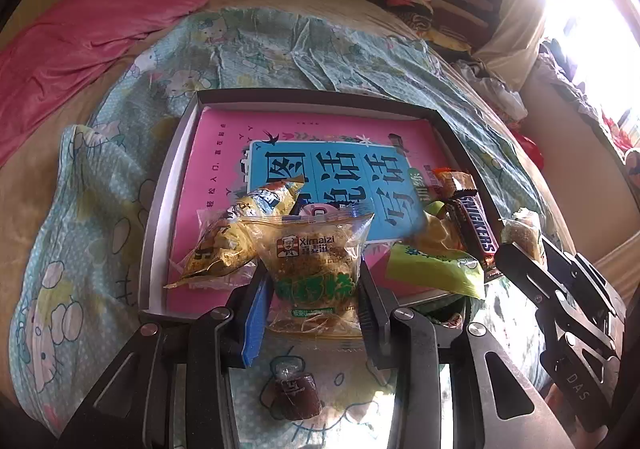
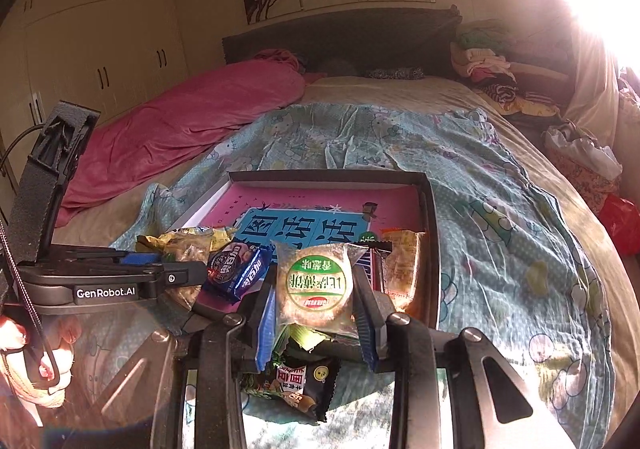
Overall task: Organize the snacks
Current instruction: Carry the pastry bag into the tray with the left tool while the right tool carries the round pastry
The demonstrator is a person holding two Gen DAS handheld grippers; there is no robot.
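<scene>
My left gripper [image 1: 314,289] is shut on a clear bread packet [image 1: 316,245] with green lettering, held over the near edge of a shallow box [image 1: 320,99] lined with a pink book. My right gripper [image 2: 314,301] is shut on a round pastry packet [image 2: 316,281] with a green label, also at the box's [image 2: 332,177] near edge. In the box lie a yellow packet [image 1: 220,249], a Snickers bar [image 1: 476,225], a green packet [image 1: 436,261], a blue biscuit packet [image 2: 240,269] and an orange-edged packet [image 2: 400,269]. The right gripper [image 1: 520,253] shows at the right of the left wrist view, the left gripper [image 2: 176,277] at the left of the right wrist view.
The box rests on a bed with a teal cartoon-print sheet [image 1: 100,169]. A brown wrapped sweet [image 1: 296,393] and a dark snack packet [image 2: 296,389] lie on the sheet below the grippers. A pink quilt [image 2: 180,129] lies at the left, piled clothes [image 2: 488,65] at the far right.
</scene>
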